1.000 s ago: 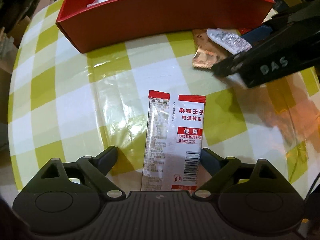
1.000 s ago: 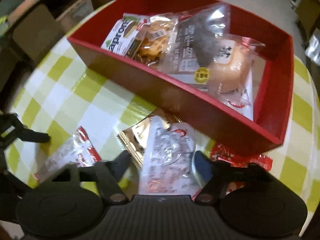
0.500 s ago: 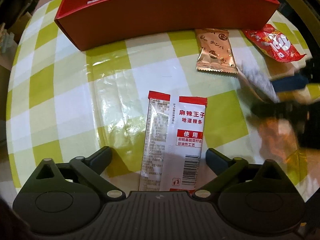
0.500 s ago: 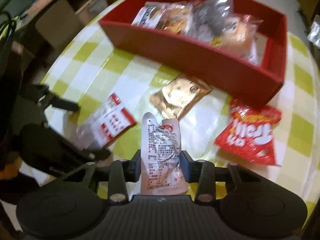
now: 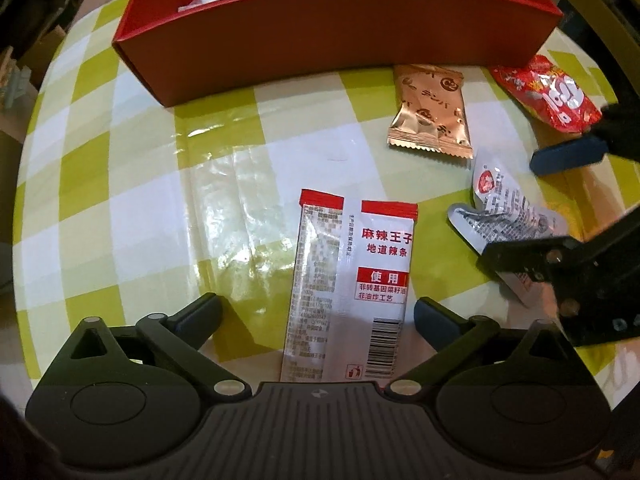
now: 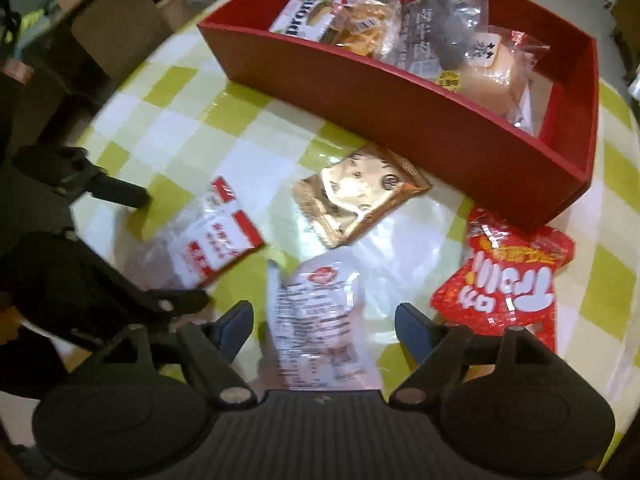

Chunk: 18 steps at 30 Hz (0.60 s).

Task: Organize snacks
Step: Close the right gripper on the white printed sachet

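Note:
A red box holds several snack packs at the far side of the checked table. My left gripper is open around the near end of a white and red spicy-strip packet lying flat; that packet also shows in the right wrist view. My right gripper is open, and a crumpled silver-white pouch lies on the table between its fingers. A gold wafer packet and a red chip bag lie in front of the box.
The round table carries a green and white checked cloth under clear plastic. Cardboard boxes and clutter stand beyond the table's far left edge. In each wrist view the other gripper shows at the side.
My right gripper pulled the silver-white pouch back from the box front, then opened and let it go onto the table. My left gripper stayed open over the spicy-strip packet.

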### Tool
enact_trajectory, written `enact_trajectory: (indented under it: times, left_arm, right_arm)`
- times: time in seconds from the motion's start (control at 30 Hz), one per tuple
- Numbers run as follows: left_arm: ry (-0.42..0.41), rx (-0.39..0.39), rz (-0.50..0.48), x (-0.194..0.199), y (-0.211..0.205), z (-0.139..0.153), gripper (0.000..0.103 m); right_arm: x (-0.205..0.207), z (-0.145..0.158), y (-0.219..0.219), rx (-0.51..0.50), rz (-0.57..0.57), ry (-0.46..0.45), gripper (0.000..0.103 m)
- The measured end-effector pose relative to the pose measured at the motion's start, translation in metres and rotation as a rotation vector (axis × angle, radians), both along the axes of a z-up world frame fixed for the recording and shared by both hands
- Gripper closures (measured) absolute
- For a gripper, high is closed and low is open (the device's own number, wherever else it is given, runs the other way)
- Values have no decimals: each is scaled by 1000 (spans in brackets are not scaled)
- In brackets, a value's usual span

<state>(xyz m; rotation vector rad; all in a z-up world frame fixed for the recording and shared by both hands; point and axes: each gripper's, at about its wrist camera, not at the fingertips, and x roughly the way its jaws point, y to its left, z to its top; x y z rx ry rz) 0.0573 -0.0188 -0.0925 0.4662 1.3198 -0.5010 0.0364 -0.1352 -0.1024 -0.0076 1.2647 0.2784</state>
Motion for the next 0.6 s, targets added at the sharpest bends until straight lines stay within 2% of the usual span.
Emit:
enact_trajectory:
  times: [0.1,0.23,0.33,0.4,0.5,0.6]
  left_arm:
    - [-3,31,0,0,3,0,0]
    - [-17,65,-4,0,12,4,0]
    - [-7,56,10,1,18,4,0]
    - [0,58,17,3,19,2,0]
    - [1,51,19,5,16,2,0]
    - [-2,42,9,5,7,2,0]
  right_arm:
    - [0,-5,11,-129,32,-24,18]
    - [-7,-7,30,-140,102,-16,19]
    - [-7,-12,39,-202,111,-42,17]
    - [-5,-12,34,-197,89,-43,22]
    - [-5,-9,27,-191,54,-47,42]
    - [-9,-3,9,-159,16,-30,43]
